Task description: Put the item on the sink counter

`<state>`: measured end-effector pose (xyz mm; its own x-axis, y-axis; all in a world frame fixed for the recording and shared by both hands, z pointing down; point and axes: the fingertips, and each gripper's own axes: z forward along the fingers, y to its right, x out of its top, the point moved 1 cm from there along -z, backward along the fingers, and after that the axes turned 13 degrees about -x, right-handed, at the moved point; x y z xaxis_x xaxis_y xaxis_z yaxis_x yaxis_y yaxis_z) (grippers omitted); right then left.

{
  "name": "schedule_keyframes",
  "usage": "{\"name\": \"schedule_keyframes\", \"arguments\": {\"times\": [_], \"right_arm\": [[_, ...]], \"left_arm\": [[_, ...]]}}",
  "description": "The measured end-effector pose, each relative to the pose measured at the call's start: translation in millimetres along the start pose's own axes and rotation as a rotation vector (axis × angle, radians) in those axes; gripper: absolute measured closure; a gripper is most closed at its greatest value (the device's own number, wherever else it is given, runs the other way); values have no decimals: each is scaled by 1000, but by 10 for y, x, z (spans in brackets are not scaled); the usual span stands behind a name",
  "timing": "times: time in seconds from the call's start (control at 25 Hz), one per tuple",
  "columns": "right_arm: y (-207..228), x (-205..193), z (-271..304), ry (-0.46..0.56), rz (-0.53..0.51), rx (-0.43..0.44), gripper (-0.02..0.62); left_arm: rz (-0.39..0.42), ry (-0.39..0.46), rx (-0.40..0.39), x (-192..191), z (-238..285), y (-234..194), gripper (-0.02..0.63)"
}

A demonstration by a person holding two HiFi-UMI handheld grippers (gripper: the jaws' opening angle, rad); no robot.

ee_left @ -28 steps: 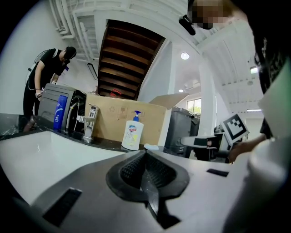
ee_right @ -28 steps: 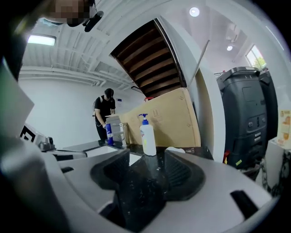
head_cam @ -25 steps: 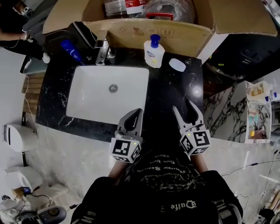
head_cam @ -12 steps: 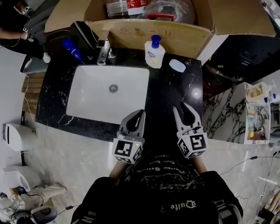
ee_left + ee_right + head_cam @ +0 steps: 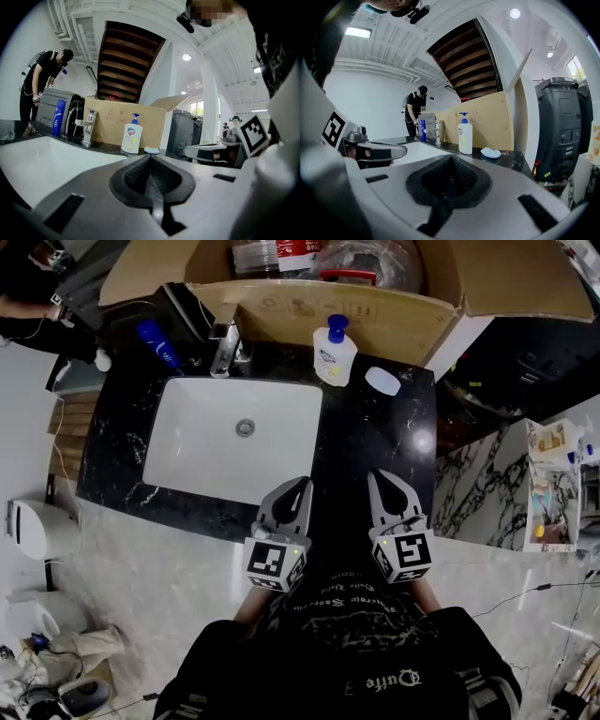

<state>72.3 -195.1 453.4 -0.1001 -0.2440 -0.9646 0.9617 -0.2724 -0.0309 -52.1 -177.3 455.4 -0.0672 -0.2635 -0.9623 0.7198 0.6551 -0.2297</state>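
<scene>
On the black marble sink counter (image 5: 375, 432) a white soap dispenser (image 5: 335, 351) with a blue pump stands behind the white basin (image 5: 234, 442). A white soap bar (image 5: 382, 381) lies to its right. Both show ahead in the left gripper view as the dispenser (image 5: 131, 136) and the bar (image 5: 151, 150), and in the right gripper view as the dispenser (image 5: 464, 136) and the bar (image 5: 490, 152). My left gripper (image 5: 303, 484) hovers over the counter's near edge, shut and empty. My right gripper (image 5: 379, 476) hangs beside it, jaws shut with nothing between them.
A chrome faucet (image 5: 223, 348) and a blue bottle (image 5: 155, 345) stand at the back left of the counter. An open cardboard box (image 5: 309, 277) holding bottles sits behind it. A person (image 5: 414, 110) stands at the far left. A white fixture (image 5: 37, 531) sits on the floor at left.
The right gripper's jaws have closed from wide open to shut, and it has drifted slightly left. The left gripper has barely moved.
</scene>
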Motion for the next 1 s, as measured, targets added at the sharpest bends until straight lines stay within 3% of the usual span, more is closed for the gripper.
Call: {"name": "schedule_keyframes", "arguments": {"times": [1.0], "right_arm": [[51, -26, 58, -8, -54, -22, 597]], "left_arm": [[14, -20, -25, -65, 51, 70, 600]]}}
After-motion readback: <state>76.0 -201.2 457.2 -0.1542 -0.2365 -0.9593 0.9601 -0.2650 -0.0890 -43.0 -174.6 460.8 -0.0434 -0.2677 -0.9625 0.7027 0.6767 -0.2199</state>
